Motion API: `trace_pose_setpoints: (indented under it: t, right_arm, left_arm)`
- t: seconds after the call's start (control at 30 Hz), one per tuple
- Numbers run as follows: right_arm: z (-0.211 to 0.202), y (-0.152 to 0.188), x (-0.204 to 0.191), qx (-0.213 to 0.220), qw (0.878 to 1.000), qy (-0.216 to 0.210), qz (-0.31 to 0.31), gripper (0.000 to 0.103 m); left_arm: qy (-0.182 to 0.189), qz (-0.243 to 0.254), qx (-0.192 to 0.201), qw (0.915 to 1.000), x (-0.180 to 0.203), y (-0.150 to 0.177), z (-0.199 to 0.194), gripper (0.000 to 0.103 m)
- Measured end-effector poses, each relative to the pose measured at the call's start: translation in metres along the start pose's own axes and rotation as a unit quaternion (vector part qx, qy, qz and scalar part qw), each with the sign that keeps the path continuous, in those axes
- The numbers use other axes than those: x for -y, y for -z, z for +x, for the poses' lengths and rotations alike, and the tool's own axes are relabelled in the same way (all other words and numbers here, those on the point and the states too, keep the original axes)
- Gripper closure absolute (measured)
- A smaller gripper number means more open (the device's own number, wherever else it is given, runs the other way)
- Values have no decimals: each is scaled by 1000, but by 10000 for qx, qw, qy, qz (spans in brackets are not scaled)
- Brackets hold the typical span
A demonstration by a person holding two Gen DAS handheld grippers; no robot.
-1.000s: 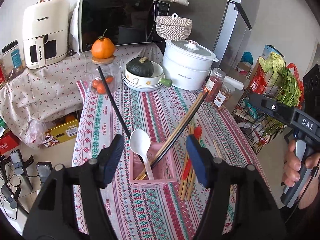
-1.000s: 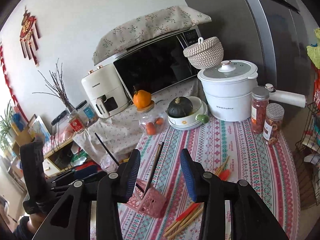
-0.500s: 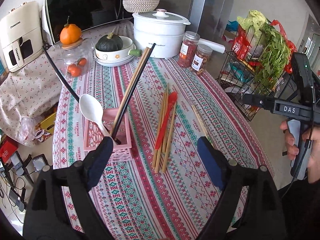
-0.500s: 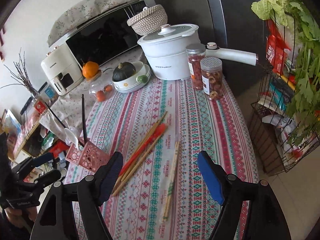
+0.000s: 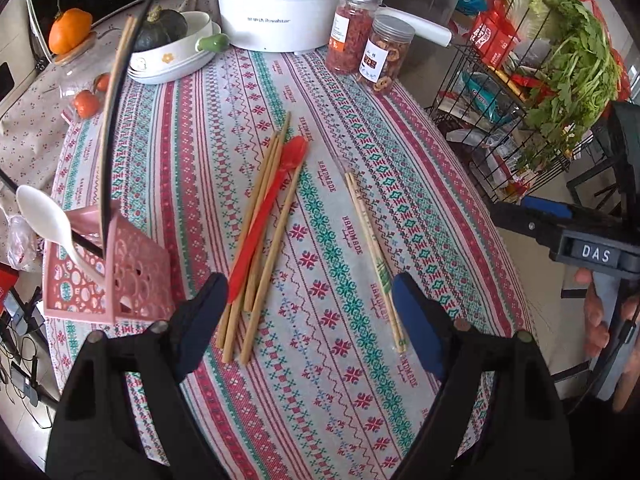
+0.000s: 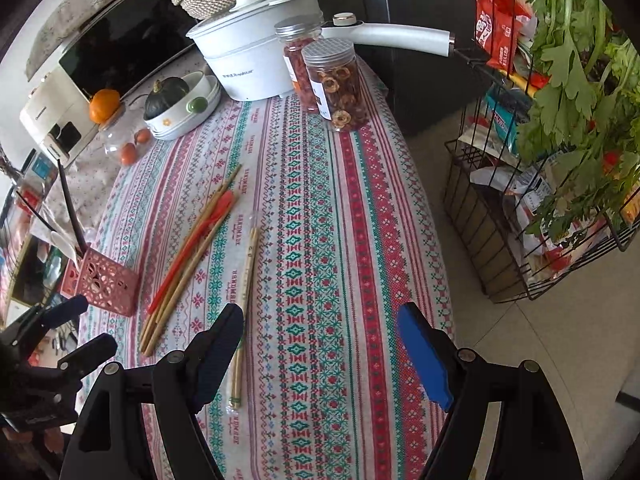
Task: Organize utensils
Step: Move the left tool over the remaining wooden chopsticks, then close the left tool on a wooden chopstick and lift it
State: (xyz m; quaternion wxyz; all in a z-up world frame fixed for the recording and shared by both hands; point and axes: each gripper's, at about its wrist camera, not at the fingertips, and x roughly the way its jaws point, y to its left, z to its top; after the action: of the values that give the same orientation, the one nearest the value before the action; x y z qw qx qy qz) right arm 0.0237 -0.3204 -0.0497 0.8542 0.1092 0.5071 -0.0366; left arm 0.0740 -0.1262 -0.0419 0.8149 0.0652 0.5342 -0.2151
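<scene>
A pink perforated basket (image 5: 108, 276) at the table's left holds a white spoon (image 5: 40, 212) and dark chopsticks (image 5: 110, 108); it also shows in the right wrist view (image 6: 106, 282). Wooden chopsticks (image 5: 260, 236) and a red spoon (image 5: 266, 216) lie beside it. A wrapped chopstick pair (image 5: 374, 256) lies to their right, also in the right wrist view (image 6: 246, 300). My left gripper (image 5: 308, 320) is open above the loose utensils. My right gripper (image 6: 320, 348) is open and empty above the table's near edge.
A white pot (image 5: 280, 4), two jars (image 5: 370, 52) and a bowl holding a squash (image 5: 168, 44) stand at the back of the patterned cloth (image 5: 328, 360). A wire rack of greens (image 6: 560, 140) stands to the right. The table's edge (image 6: 436, 264) drops to the floor.
Both grippers have swung right and tilted down toward the table. The loose chopsticks and wrapped pair now sit nearer the fingers. Both remain open.
</scene>
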Motion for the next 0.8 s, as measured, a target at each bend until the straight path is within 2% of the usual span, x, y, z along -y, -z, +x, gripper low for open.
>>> trace_pose_setpoints:
  t: [0.07, 0.17, 0.27, 0.37, 0.47, 0.57, 0.7, 0.8]
  right_arm:
    - [6, -2, 3, -96, 9999, 18, 50, 22]
    - [15, -2, 8, -233, 9997, 58, 55, 22]
    - [20, -2, 10, -335, 9994, 95, 7, 22]
    - [19, -2, 10, -318, 9994, 133, -69, 23]
    - [19, -4, 12, -307, 9994, 129, -70, 23]
    - [22, -6, 13, -333, 9994, 122, -25, 22]
    - [28, -8, 13, -397, 9991, 144, -8, 23]
    - [31, -9, 12, -427, 9990, 144, 13, 23]
  left_arm:
    - [4, -64, -208, 9998, 5, -10, 22, 47]
    - [-162, -121, -416, 9989, 7, -23, 51, 64]
    - [-402, -9, -430, 9983, 9, -35, 70, 77]
    - [-650, 84, -437, 9969, 9, -46, 83, 81]
    - [-685, 69, -552, 9961, 7, -55, 96, 88]
    - [-816, 127, -591, 9948, 9, -57, 105, 88]
    - [-610, 0, -584, 9964, 4, -56, 107, 92]
    - [-441, -3, -823, 9956, 2, -48, 101, 95]
